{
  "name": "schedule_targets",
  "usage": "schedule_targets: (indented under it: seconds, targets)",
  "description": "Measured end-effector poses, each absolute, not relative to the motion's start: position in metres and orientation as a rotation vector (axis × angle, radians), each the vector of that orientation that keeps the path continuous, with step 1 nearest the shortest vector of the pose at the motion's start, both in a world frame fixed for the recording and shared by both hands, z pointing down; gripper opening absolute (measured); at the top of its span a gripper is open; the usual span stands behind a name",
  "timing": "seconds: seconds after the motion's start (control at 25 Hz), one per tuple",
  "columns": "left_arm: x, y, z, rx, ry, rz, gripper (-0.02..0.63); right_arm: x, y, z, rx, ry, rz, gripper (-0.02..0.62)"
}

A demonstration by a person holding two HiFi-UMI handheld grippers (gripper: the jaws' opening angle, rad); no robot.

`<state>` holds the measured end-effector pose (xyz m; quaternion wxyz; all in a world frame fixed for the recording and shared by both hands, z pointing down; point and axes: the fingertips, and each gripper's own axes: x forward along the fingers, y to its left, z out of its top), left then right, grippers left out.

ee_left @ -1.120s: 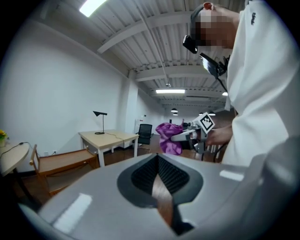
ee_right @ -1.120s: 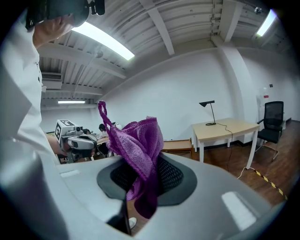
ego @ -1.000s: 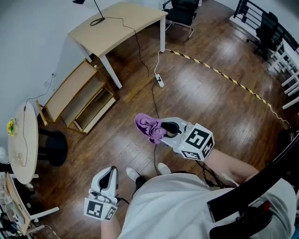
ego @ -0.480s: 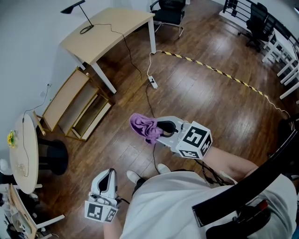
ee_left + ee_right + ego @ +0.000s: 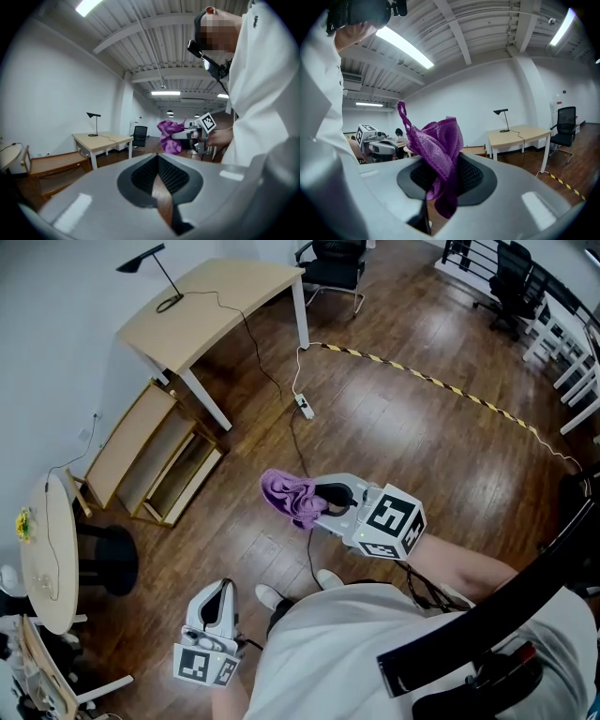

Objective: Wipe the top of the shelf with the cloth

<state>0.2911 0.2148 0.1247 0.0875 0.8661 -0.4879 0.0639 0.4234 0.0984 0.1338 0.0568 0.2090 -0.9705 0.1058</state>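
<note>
I'm on the carrying step. My right claw (image 5: 322,499) is pinched tight on the purple cloth (image 5: 289,496), up in the air and well apart from the shelf (image 5: 131,432) by the wall. Next, I judge, I walk over and lay the cloth on its top board. My left claw (image 5: 217,602) is pressed together, empty.

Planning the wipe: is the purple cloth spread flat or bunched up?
Bunched up. The cloth hangs crumpled in a wad, pinched between the right tongs, with a thin loop sticking up.
</note>
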Motion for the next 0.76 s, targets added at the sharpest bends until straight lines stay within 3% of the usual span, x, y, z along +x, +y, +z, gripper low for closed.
schedule_targets:
  seconds: [0.76]
  targets:
    - [0.2869,0.224,0.1254,2.56,-1.472,0.183,0.018,0.4176,0.1066,0.1421,0.604,-2.939,0.325,0.101]
